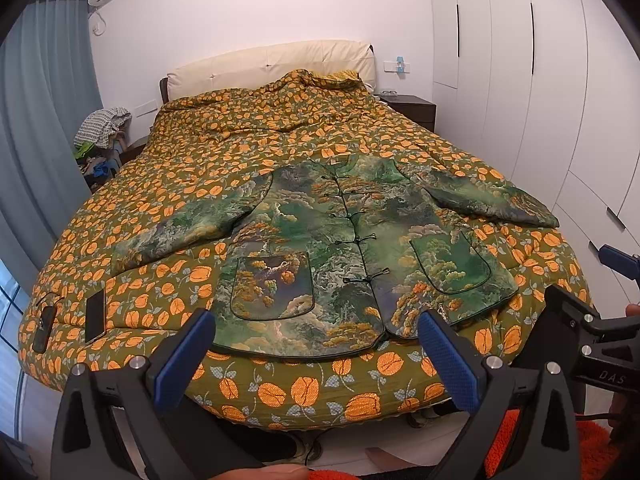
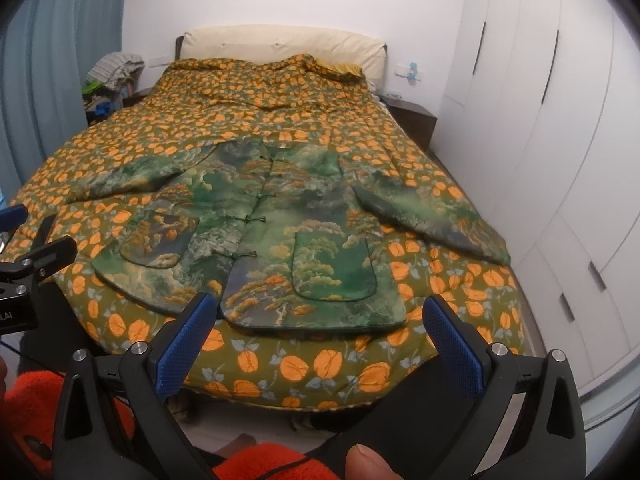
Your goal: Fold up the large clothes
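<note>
I've got the left gripper (image 1: 320, 344) spread wide, nothing btwn its blue pads, held off the foot of the bed. The green jacket (image 1: 344, 248) lies flat & face up straight ahead of it on the orange-leaf quilt (image 1: 280, 128), hem edge nearest, sleeves out to both sides, frog buttons done up the front. Right gripper (image 2: 316, 328) also gaping w/ nothing in it; the jacket (image 2: 276, 224) sits ahead of it too, hem just past the fingertips. Phone (image 1: 95, 316) lies on the quilt, off to the left of the left gripper. White wardrobe (image 2: 560, 160) stands to the right of the right gripper.
</note>
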Available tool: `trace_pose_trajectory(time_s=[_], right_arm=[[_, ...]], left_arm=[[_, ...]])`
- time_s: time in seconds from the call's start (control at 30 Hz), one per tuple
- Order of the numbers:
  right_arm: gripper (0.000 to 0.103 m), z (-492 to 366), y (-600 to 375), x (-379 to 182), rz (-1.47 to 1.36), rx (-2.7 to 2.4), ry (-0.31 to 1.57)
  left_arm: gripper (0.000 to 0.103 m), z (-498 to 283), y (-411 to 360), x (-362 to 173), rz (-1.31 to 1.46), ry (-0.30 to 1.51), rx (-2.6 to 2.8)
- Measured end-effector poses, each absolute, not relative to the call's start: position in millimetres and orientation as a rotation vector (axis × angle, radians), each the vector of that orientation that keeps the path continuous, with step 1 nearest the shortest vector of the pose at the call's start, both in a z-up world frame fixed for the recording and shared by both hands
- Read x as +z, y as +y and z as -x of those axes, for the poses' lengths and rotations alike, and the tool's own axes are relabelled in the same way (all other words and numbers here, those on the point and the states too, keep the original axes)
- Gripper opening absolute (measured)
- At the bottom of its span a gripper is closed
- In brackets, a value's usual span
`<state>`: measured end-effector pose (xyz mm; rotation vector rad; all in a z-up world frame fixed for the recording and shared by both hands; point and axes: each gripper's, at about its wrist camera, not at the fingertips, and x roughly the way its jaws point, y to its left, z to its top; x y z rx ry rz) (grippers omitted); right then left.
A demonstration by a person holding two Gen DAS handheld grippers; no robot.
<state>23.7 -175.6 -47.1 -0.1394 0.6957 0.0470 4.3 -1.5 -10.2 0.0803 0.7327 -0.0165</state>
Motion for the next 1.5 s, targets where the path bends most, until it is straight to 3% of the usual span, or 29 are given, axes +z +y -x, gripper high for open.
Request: trace_pose_trajectory(time_s=[1.5], right_arm=[[0.103,-27.1,-176.4,-53.6,0.135,0.04,0.732]], left_arm=[[0.103,-5.1,-2.2,-9.9,-0.08,0.733,-0.016]])
